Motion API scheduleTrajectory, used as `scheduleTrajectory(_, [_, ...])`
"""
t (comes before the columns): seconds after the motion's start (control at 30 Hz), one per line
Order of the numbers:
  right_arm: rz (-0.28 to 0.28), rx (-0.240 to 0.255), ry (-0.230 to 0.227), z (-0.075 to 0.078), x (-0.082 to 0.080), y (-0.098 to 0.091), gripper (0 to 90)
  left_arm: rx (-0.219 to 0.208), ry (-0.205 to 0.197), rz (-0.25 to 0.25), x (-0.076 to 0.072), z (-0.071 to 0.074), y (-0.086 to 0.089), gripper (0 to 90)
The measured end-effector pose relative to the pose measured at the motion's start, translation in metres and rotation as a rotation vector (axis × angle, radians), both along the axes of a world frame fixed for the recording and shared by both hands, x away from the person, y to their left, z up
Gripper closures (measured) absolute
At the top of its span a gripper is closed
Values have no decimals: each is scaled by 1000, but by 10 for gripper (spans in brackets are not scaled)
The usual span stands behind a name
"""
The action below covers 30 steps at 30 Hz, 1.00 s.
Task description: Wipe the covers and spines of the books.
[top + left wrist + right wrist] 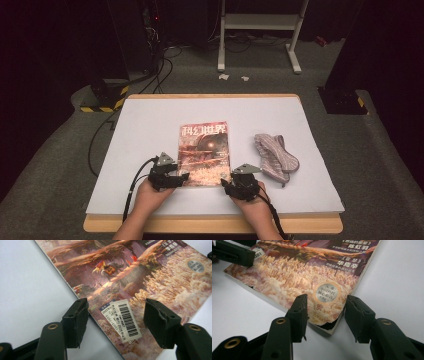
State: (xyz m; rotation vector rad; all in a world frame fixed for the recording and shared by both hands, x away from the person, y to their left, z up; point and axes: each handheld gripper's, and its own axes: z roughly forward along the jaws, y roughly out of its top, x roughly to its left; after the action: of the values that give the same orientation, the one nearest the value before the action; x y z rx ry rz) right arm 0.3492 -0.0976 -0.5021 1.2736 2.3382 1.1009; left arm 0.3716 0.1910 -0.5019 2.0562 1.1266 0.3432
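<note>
High view showed a magazine [204, 153] lying flat on the white-covered worktop [150, 120], with a person's two hands at its near edge, each holding a tool. The left tool [181, 176] sat at the magazine's near left corner and the right tool [226, 184] at its near right corner. Well off to the right tool's far right lay a striped cloth [274, 155], apart from the magazine.

From the left gripper view, the left tool's [115, 322] jaws stood apart and straddled the magazine's [130, 277] corner. One jaw rested just over the spine edge, while the other hung above the cover. A white barcode sticker [122, 320] lay on the cover between them. The pads did not press on anything that could be seen.

From the right gripper view, the right tool's [325, 315] jaws also stood apart, one on each side of the magazine's [312, 267] worn, curled corner. A round silver seal [326, 293] on the cover sat just beyond the gap between them. The cover's corner lifted slightly off the pages below, and neither pad visibly clamped it. At the top left of that view, part of the left tool [234, 253] reached over the opposite corner near the barcode sticker [258, 253].
</note>
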Motion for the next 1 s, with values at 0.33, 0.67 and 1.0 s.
scheduleTrajectory(0.33, [-2, 5, -4, 0, 0, -6, 521, 5, -50, -1, -2, 2, 0, 403])
scheduleTrajectory(0.67, [-13, 42, -95, 12, -3, -14, 451, -50, -184, 76, -22, 23, 42, 346])
scheduleTrajectory(1.0, [-103, 68, -195, 28, -1, -41, 445, -116, -272, 180, -38, 41, 91, 343])
